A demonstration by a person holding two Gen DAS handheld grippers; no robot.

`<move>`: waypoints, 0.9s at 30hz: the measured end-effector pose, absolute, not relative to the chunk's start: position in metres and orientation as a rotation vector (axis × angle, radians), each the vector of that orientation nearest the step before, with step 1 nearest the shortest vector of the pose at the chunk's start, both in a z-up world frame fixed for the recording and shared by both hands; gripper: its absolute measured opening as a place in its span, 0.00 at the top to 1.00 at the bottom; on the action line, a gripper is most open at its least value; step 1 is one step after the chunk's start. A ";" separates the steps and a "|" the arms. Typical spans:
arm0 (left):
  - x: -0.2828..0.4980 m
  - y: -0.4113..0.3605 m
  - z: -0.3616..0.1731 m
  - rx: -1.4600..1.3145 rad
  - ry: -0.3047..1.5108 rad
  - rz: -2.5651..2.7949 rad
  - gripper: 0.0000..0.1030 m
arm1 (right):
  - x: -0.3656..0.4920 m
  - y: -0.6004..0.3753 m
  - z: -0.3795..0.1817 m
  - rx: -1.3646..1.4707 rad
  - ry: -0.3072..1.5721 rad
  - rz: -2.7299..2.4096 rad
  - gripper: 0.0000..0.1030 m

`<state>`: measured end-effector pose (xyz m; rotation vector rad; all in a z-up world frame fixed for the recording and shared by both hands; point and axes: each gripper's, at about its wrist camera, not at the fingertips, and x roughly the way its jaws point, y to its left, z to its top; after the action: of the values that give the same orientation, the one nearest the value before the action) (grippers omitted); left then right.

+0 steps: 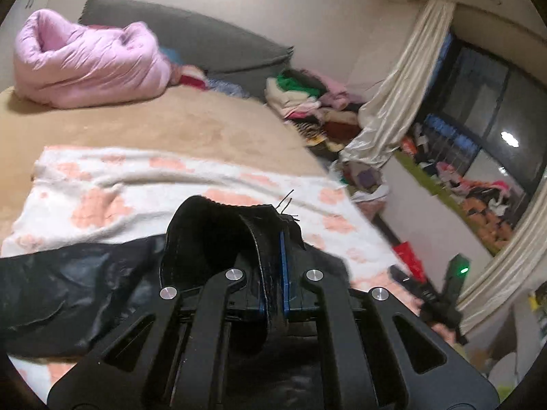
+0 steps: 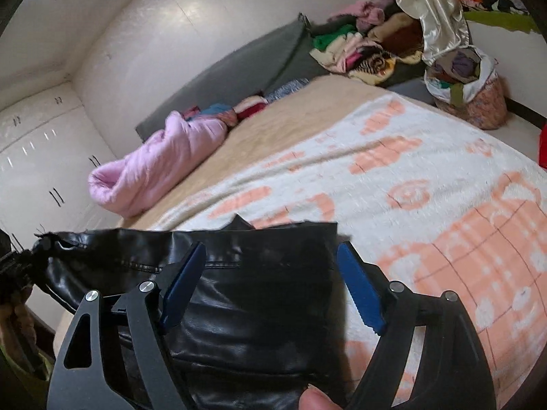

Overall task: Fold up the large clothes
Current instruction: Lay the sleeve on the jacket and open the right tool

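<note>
Clamping a fold of the black leather garment (image 1: 218, 239), the left tongs (image 1: 275, 273) are pressed together on it, while the right tongs (image 2: 273, 283) stand apart, straddling its hem without pinching. Under both lies a white-and-peach blanket (image 2: 410, 177) on the bed; beyond them sits a pink quilt (image 1: 89, 65).

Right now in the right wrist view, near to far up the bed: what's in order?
Black leather garment → peach-patterned white blanket → tan bedsheet → grey headboard cushion → white wall.
</note>
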<state>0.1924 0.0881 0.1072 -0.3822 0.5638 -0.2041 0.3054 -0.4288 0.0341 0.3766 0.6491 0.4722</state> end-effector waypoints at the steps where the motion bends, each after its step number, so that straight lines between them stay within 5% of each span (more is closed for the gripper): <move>1: 0.198 0.095 0.091 -0.376 0.592 -0.180 0.99 | 0.307 -0.428 0.031 0.370 0.658 0.462 0.25; 7: 0.210 0.131 0.020 -0.481 0.717 -0.125 0.99 | 0.310 -0.409 0.024 0.238 0.672 0.428 0.27; 18: 0.198 0.140 -0.031 -0.390 0.801 -0.019 0.97 | 0.303 -0.350 0.011 0.064 0.707 0.548 0.42; 27: 0.198 0.149 -0.056 -0.406 0.849 0.005 0.92 | 0.337 -0.331 -0.040 -0.016 0.944 0.456 0.45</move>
<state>0.1979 0.1487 -0.0556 -0.4063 0.8490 0.0052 0.3366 -0.3315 -0.0403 -0.0158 0.9443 0.4565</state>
